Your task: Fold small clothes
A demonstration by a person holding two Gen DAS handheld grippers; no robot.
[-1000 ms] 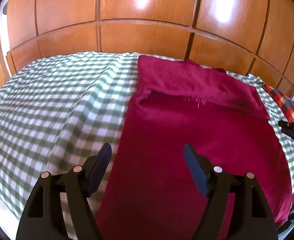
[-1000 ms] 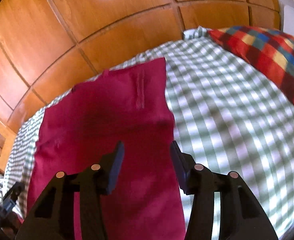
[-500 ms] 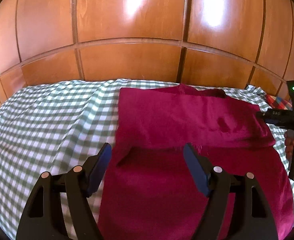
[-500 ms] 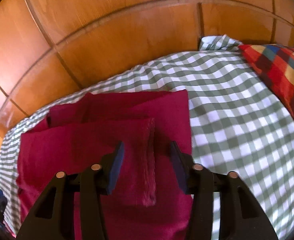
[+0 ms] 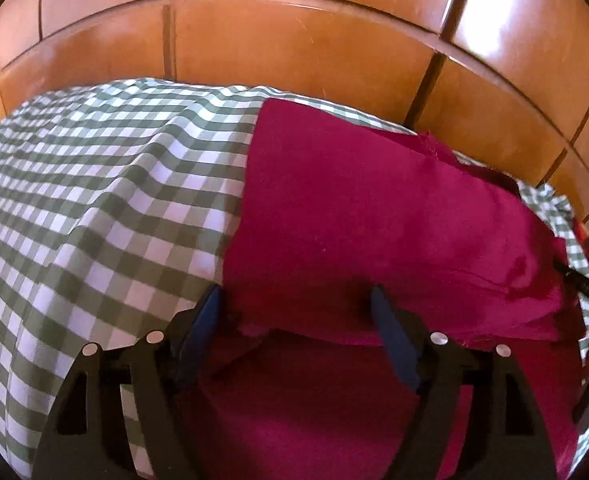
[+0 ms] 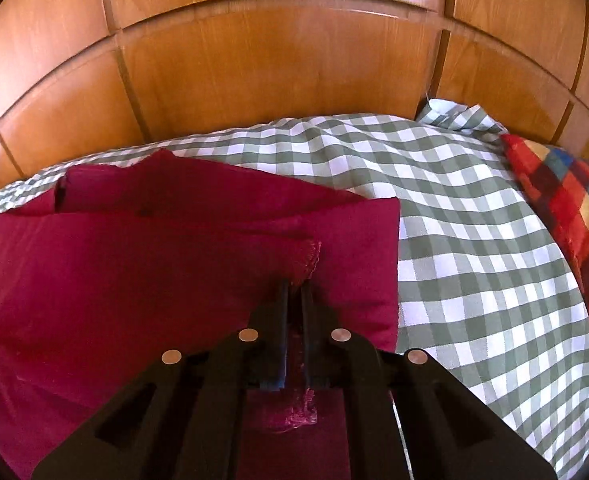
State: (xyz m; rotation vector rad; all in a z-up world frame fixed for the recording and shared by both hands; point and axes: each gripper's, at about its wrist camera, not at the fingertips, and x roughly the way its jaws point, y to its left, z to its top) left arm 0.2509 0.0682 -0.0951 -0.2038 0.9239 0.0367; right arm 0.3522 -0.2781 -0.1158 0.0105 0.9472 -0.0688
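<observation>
A crimson garment [image 5: 374,208] lies on the green-and-white checked bedspread [image 5: 94,208], its far part folded back over the near part. My left gripper [image 5: 294,296] is open, low over the left end of the folded layer's near edge, and its blue pads [image 5: 390,332] stand apart from the cloth. In the right wrist view the same garment [image 6: 134,280] fills the left half. My right gripper [image 6: 294,286] is shut on the frayed right corner [image 6: 310,256] of the upper layer. The right gripper's dark body [image 5: 578,284] shows at the left view's right edge.
A wooden panelled headboard [image 6: 278,64] runs along the far side of the bed. A red, blue and yellow plaid pillow [image 6: 566,216] lies at the right. The checked bedspread [image 6: 474,240] stretches out on both sides of the garment.
Both grippers have moved forward and down toward the folded layer. The right jaws have closed on its frayed corner. The left jaws kept their width.
</observation>
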